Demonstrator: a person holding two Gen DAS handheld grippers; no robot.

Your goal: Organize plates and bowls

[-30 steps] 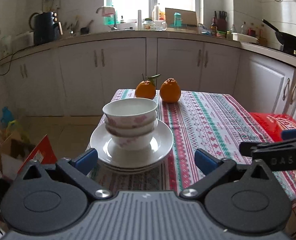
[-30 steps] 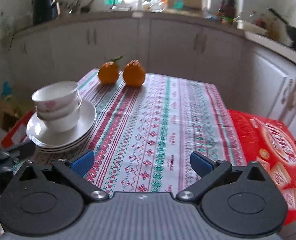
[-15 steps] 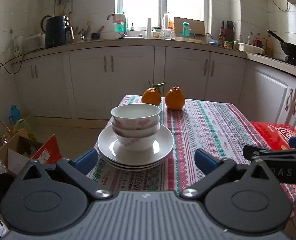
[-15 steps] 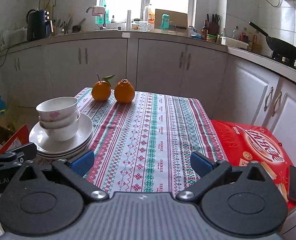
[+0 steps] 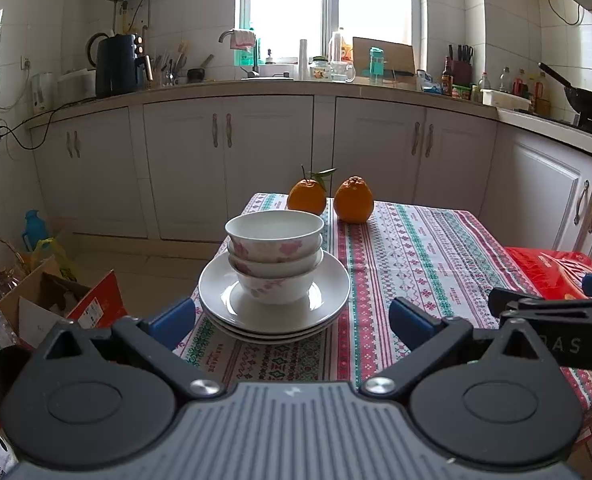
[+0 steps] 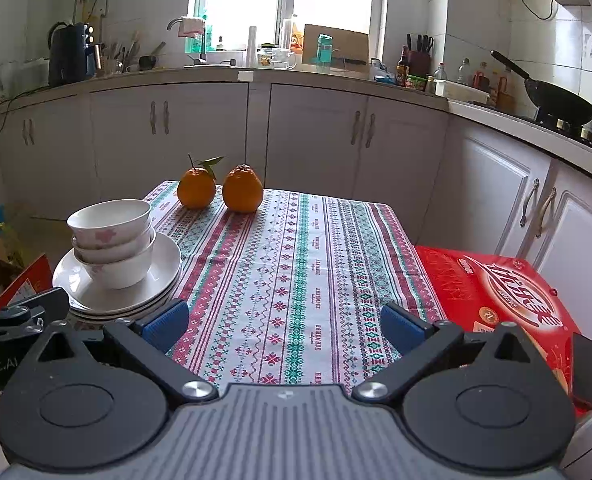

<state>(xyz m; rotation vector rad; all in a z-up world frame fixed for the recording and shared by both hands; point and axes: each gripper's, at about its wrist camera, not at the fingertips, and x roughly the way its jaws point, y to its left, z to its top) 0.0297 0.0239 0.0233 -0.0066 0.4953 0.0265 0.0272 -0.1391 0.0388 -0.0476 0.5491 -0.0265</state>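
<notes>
Three white bowls with pink flowers (image 5: pixel 273 256) (image 6: pixel 111 240) are nested and stand on a stack of white plates (image 5: pixel 328 300) (image 6: pixel 163 276) at the near left corner of the table. My left gripper (image 5: pixel 291 320) hangs open just in front of the stack, holding nothing. Over the middle of the patterned cloth, my right gripper (image 6: pixel 281 326) is open and empty too. Each gripper shows at the edge of the other's view.
Two oranges (image 5: pixel 330 200) (image 6: pixel 219 190) sit at the far end of the table (image 6: pixel 304 272). A red box (image 6: pixel 496 304) with a dark phone (image 6: pixel 584 368) on it lies at the right. Cardboard boxes (image 5: pixel 55 304) clutter the floor at left. Cabinets stand behind.
Both grippers have drawn back and tilted up from the table, so the stack looks smaller and lower. Bowls and plates have not moved.
</notes>
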